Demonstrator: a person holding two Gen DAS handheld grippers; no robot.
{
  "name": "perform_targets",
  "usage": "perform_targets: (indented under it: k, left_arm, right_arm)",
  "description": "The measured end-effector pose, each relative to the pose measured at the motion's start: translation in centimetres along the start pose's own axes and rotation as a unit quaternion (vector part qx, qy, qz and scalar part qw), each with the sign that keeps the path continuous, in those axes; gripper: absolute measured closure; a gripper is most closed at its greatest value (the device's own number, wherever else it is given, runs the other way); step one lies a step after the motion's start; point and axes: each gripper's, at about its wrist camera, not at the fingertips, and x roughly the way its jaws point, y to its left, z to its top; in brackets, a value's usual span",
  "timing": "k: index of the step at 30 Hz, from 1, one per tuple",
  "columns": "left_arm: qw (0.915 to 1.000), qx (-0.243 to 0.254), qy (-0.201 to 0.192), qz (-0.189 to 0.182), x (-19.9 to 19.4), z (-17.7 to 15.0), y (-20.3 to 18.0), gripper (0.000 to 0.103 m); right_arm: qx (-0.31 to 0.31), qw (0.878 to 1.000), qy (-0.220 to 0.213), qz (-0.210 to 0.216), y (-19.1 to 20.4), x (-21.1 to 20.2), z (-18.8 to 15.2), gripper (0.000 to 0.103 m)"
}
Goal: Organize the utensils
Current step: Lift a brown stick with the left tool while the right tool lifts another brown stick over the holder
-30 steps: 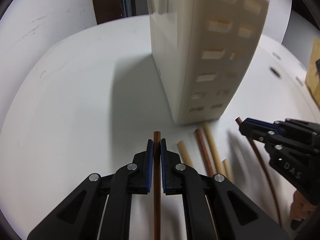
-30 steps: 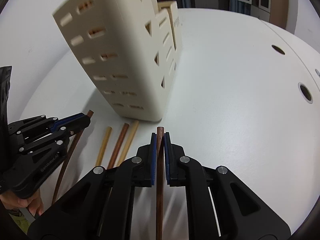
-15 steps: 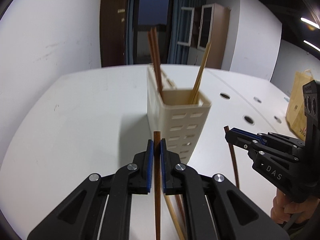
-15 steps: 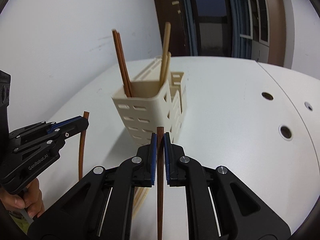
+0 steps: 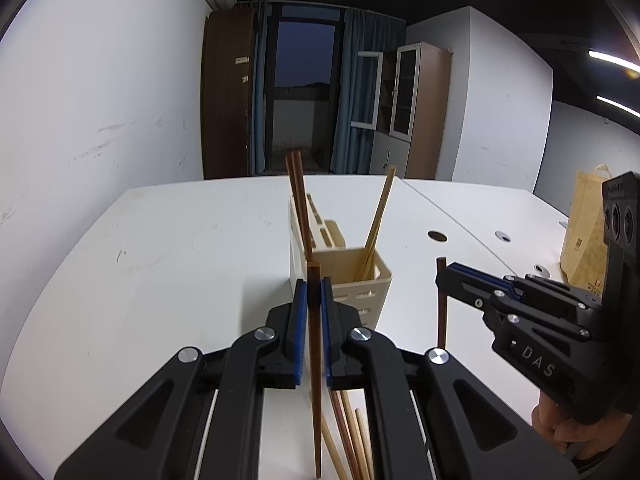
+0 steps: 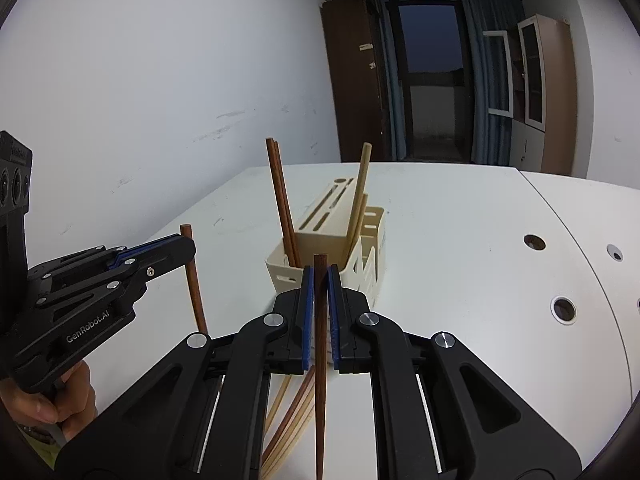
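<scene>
Dark-brown wood, one chopstick to each tool: I have the left gripper [image 5: 314,316] clamped on a dark chopstick [image 5: 315,380] and the right gripper [image 6: 319,312] clamped on its twin [image 6: 319,368], both sticks standing upright between the blue pads and clear of the white table [image 5: 160,260]. At twelve o'clock from each gripper, just behind the raised stick tips, stands the cream utensil holder [image 5: 360,292], its open compartment already carrying two dark chopsticks [image 5: 298,204] toward eleven and pale bamboo ones [image 5: 378,220] toward one. More loose chopsticks [image 6: 288,420] lie flat on the table beneath my tools, at six o'clock. I judge the step in hand to be the carry: both sticks picked up and lifted, not yet over the holder's mouth. The next move, as I read it, calls for bringing each lower tip above the rim, keeping the sticks near vertical, then letting go one at a time so they drop beside the dark pair and do not knock the leaning ones.
</scene>
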Motion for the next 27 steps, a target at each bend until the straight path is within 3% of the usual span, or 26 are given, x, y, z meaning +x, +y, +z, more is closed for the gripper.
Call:
perform_targets:
  k: [11,21,27]
  left_arm:
    - [0.9987,0.017,-0.046,-0.006,-1.6,3.0,-1.1,0.096]
    - [0.9948,0.024,-0.098,-0.011,-2.8,4.9,-1.7,0.096]
    - [0.9870,0.004,-0.159,-0.024,-4.5,5.5,-1.5,0.096]
  right_arm:
    - [-0.012,0.999,-0.042,0.007,0.6,-1.0,2.9,0.097]
    - [-0.015,0.992,-0.122,0.022,0.4,-2.7,5.4,0.097]
    - [-0.016,0.983,-0.183,0.020,0.1,-4.1,6.3,0.097]
